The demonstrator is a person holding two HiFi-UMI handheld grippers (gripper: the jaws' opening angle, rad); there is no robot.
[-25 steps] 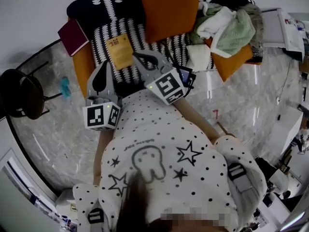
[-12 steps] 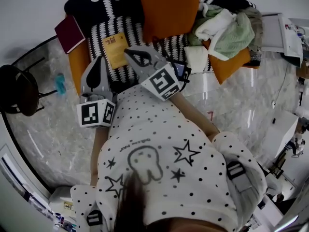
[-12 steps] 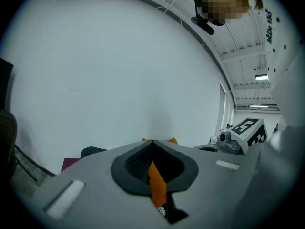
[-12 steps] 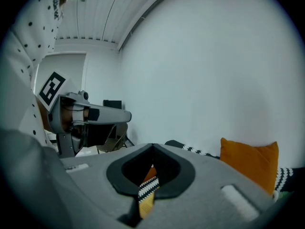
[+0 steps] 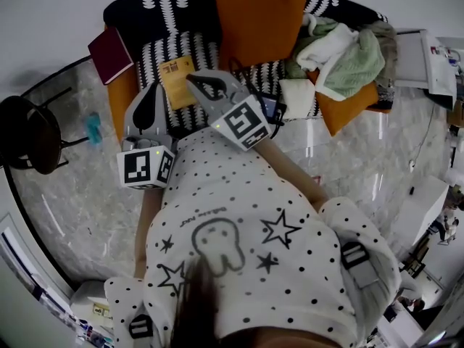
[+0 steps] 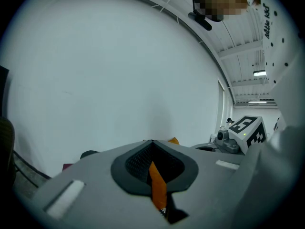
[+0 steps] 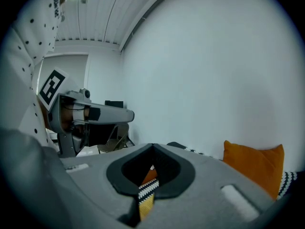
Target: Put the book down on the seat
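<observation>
A yellow book (image 5: 176, 80) lies flat on the black-and-white patterned sofa seat (image 5: 163, 49). A maroon book (image 5: 110, 54) rests on the sofa's left arm. My left gripper (image 5: 154, 87) hovers shut at the seat's front edge, left of the yellow book, with nothing between its jaws (image 6: 152, 141). My right gripper (image 5: 193, 80) is shut too and holds nothing. Its tip sits over the yellow book's right edge. Through its jaws (image 7: 152, 146) I see a strip of patterned seat and yellow cover below.
An orange cushion (image 5: 261, 13) leans on the sofa back and another (image 5: 348, 100) lies at the right under a clothes pile (image 5: 341, 46). A dark stool (image 5: 32, 140) and a teal object (image 5: 94, 127) stand on the marble floor at the left.
Both grippers have drifted a little to the left along the seat's front. The right one's tip now lies closer to the yellow book. Both jaws stay shut.
</observation>
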